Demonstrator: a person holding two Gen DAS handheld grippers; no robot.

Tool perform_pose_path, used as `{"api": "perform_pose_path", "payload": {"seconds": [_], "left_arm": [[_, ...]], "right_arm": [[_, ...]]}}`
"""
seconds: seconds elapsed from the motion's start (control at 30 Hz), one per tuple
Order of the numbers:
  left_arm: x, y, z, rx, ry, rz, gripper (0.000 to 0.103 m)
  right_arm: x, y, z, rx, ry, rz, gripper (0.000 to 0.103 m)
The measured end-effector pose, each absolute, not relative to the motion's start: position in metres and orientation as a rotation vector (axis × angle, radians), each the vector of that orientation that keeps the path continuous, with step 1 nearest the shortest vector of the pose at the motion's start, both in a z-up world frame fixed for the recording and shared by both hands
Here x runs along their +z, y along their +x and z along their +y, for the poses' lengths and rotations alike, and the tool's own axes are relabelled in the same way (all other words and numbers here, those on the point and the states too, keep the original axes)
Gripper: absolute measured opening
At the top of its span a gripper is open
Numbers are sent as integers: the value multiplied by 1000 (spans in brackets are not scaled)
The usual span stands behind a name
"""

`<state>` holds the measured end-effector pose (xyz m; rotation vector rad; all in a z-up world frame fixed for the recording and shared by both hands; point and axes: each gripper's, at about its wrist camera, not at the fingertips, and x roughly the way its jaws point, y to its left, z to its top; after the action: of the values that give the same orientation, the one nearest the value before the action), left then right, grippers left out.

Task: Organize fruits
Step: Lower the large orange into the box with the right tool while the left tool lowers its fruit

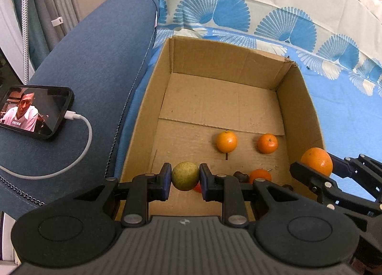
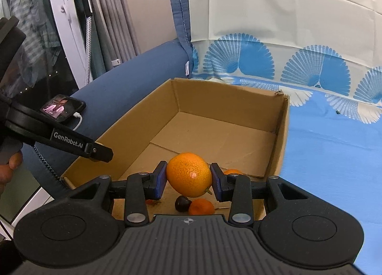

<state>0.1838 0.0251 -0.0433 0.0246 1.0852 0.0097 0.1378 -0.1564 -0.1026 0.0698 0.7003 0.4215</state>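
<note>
- Landmark: open cardboard box [image 1: 298, 112], sitting on a blue patterned sheet [image 1: 346, 112], with a blue sofa arm [image 1: 95, 65] along its left wall.
- Left gripper [image 1: 185, 179]: fingers clamped on a yellow-green round fruit [image 1: 185, 176], pads pressing both sides; the fruit hangs over the near left part of the box floor.
- Right gripper [image 2: 188, 176]: fingers closed on a large orange [image 2: 189, 174], one pad on each flank. From the left wrist view this orange sits above the box's right wall at the near end.
- Two small oranges lie on the box floor, apart from each other: one mid-floor [image 1: 226, 141], the other [image 1: 267, 143] nearer the right wall.
- A third small orange [image 2: 201, 207] lies at the near end of the box floor, touching a dark round fruit [image 2: 182, 203]; possibly a plum, the view is too partial to say.
- A small red item [image 1: 197, 188] shows under the left gripper's pad on the box floor; mostly hidden, identity unclear.
- Far half of the box floor holds no fruit.
- Phone [image 1: 35, 111] with lit screen and white cable [image 1: 81, 153] lies on the sofa arm, left of the box.
</note>
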Motion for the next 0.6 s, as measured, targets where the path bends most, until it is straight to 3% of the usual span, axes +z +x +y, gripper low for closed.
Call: {"api": "perform_pose_path", "payload": {"seconds": [0.6], "left_arm": [[-76, 201, 18, -11, 73, 1132, 28]], "right_arm": [[-127, 155, -146, 412, 43, 763, 40]]}}
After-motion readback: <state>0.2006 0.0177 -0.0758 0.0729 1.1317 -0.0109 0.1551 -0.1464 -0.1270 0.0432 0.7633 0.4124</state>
